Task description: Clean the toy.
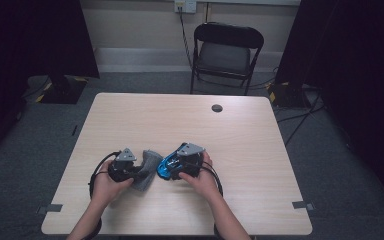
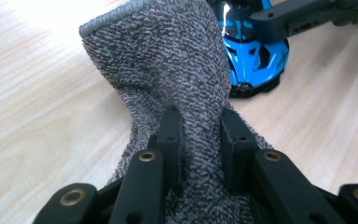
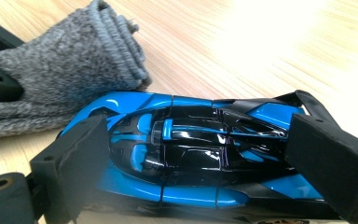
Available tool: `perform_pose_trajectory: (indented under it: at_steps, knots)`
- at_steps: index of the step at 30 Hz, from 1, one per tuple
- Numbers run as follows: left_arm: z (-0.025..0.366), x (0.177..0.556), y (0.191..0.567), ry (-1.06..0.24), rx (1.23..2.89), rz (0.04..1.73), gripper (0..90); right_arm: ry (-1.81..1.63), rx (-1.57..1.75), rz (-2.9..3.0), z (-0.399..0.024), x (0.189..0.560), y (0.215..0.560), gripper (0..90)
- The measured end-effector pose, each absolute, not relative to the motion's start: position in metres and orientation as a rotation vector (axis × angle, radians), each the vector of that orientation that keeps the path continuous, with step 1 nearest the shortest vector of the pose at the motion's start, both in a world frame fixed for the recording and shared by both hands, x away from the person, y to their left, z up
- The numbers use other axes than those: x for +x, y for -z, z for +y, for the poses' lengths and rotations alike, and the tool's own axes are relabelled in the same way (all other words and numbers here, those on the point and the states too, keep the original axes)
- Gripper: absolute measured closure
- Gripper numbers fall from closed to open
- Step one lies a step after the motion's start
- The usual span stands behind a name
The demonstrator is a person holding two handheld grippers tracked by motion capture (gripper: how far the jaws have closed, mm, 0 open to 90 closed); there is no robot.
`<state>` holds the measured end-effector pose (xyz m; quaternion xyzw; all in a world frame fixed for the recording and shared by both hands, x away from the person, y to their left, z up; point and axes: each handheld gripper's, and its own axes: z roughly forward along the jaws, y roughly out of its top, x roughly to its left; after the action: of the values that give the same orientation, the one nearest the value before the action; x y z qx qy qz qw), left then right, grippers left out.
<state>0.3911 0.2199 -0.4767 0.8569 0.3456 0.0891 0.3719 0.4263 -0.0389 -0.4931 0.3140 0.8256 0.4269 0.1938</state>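
The blue and black toy car [image 3: 191, 154] sits low over the tabletop [image 1: 240, 130], clamped nose and tail between the jaws of the right gripper [image 1: 172, 167], its nose just beside the open cuff of the grey sock [image 2: 168, 70] that the left gripper [image 2: 199, 140] holds pinched tight in a bunch of fabric. The likely trouble is that the cuff looks slack and half-collapsed, so the car could butt against the fabric rather than enter. The glossy car could also twist in its end-on grip.
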Motion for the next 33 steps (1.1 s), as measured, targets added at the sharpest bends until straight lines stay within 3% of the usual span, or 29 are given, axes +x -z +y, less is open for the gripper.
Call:
perform_pose_trajectory:
  at_steps: [16,33]
  knots:
    - [0.23,0.39,0.449,-0.245,2.207,0.859,72.3,-1.193,0.888,2.313,-0.038,0.426,0.493,5.9]
    - [0.196,0.446,0.427,-0.291,2.155,0.844,72.7,-1.192,0.886,2.314,-0.038,0.426,0.493,5.9]
